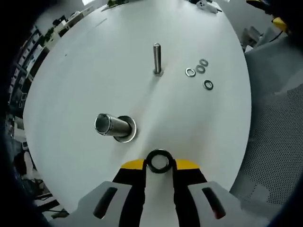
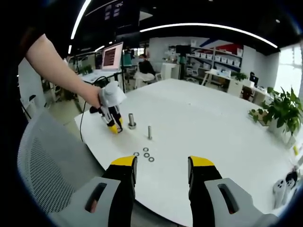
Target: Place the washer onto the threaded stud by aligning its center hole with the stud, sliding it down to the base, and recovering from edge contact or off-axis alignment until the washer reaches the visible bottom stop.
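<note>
In the left gripper view, the left gripper [image 1: 159,163] pointed down at a round white table [image 1: 94,71], its yellow-tipped jaws clamped on a dark washer [image 1: 159,161] held flat between them, just above the tabletop. Just ahead and to the left of the held washer stood a thick stud [image 1: 112,126], leaning toward the camera in this view, with a wide metal ring [image 1: 129,133] lying around its foot. Farther off stood a thinner stud [image 1: 157,58], upright on the table. To the right of the thin stud lay four loose washers [image 1: 199,73], three in a short row close together and one a little apart, nearer the table's edge. A mesh chair [image 1: 279,142] sat beside the table on the right. In the right gripper view, the right gripper [image 2: 161,165] hung over the near edge of the table with its jaws spread apart and nothing between them. Beyond it the loose washers lay near the thin stud, and past them a person's hand [image 2: 94,97] held the left gripper tip-down on the table right beside the thick stud. A potted plant [image 2: 279,111] stood at the right, and desks with a lit screen [image 2: 111,56] stood behind.
</note>
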